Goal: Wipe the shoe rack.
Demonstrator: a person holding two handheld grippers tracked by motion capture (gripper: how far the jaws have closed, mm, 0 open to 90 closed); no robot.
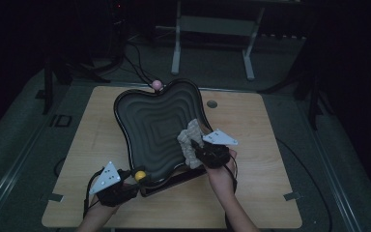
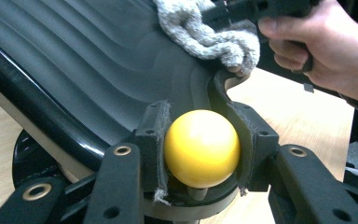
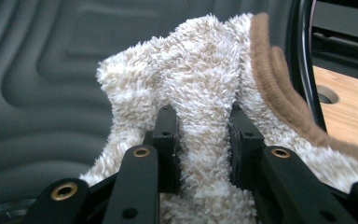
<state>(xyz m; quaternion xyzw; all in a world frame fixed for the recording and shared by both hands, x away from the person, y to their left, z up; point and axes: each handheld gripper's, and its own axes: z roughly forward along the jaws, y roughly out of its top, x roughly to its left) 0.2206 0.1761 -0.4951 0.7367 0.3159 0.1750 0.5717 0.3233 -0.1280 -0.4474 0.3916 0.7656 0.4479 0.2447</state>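
Black ridged tray (image 1: 149, 123) sits tilted at centre frame in the high view. The cloth (image 1: 191, 140) presses on its right inner slope, pinched in the right gripper (image 1: 199, 147). Lower left, the left gripper (image 1: 137, 178) clamps the tray's yellow knob (image 2: 201, 147). Pink knob (image 1: 157, 85) tops the far rim, table (image 1: 265, 145) beneath.

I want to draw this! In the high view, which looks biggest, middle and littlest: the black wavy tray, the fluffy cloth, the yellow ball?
1. Black wavy tray, by far the largest.
2. Fluffy cloth, held against the tray by the right tool.
3. Yellow ball, smallest, clamped in the left tool.
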